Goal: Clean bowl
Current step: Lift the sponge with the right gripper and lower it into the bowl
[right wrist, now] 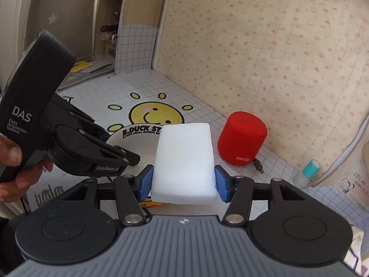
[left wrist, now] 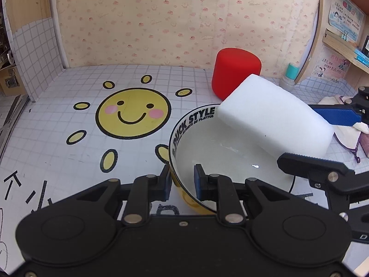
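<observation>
The left gripper point(left wrist: 182, 182) is clamping the rim of the white "B.DUCK STYLE" ceramic bowl point(left wrist: 221, 152), which is sitting empty. The right gripper point(right wrist: 183, 183) is grasping a white rectangular foam sponge point(right wrist: 184, 161); a red cylindrical "sanag" speaker point(right wrist: 242, 138) is standing at its two o'clock.

Behind, a wall papered in cream with small pink motifs point(left wrist: 184, 18). Below, a white grid-lined tabletop point(left wrist: 57, 120) printed with a smiling yellow sun point(left wrist: 133, 113). At three o'clock wooden shelves point(left wrist: 346, 46); at nine o'clock a white-tiled side panel point(left wrist: 34, 53), daylit.
</observation>
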{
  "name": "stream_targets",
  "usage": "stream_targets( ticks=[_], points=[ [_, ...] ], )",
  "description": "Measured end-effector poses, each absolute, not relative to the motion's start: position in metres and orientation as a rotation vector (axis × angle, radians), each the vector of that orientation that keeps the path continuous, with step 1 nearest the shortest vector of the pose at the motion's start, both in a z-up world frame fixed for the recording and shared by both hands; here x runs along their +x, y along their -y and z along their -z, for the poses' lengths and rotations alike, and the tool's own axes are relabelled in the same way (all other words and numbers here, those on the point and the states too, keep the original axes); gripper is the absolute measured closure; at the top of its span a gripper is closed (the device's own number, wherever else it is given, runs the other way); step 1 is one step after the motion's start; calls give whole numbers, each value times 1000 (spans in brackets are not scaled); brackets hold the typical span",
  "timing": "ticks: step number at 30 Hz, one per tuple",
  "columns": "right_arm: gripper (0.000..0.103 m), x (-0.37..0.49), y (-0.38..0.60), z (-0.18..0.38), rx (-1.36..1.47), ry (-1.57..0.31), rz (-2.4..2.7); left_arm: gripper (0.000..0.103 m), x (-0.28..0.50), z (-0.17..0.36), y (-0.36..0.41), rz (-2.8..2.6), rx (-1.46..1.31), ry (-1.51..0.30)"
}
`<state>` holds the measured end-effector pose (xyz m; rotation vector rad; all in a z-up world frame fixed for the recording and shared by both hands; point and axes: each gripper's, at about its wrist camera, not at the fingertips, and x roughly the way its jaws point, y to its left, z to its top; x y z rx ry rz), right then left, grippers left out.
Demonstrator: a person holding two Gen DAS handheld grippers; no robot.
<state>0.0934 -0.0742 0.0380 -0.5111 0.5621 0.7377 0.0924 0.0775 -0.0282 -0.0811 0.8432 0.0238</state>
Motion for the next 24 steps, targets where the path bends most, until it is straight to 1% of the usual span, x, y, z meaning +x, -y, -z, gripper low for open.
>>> stream_targets(
  ticks=[7, 13, 14, 16, 19, 21, 24],
  points=[
    [45, 101, 53, -38, -743, -605, -812, 82, 93, 27, -74, -24, -65, -841],
    [42, 112, 43, -35, -825, -665, -888, 82, 93, 26, -71, -26, -58, -842],
    [41, 115, 42, -34, -827, -675, -883, 82, 93, 26, -71, -26, -58, -842],
    [34, 118, 42, -33, -833, -681, -881, 82, 93, 26, -70, -26, -54, -842],
    [27, 116, 50, -39, -774, -683, -900, 82, 94, 26, -71, -25, -59, -844],
    [25, 112, 58, -43, -711, -677, -921, 82, 94, 26, -71, -27, -60, -843],
    [25, 110, 70, -49, -625, -683, -912, 82, 94, 26, -70, -30, -56, -842]
  ],
)
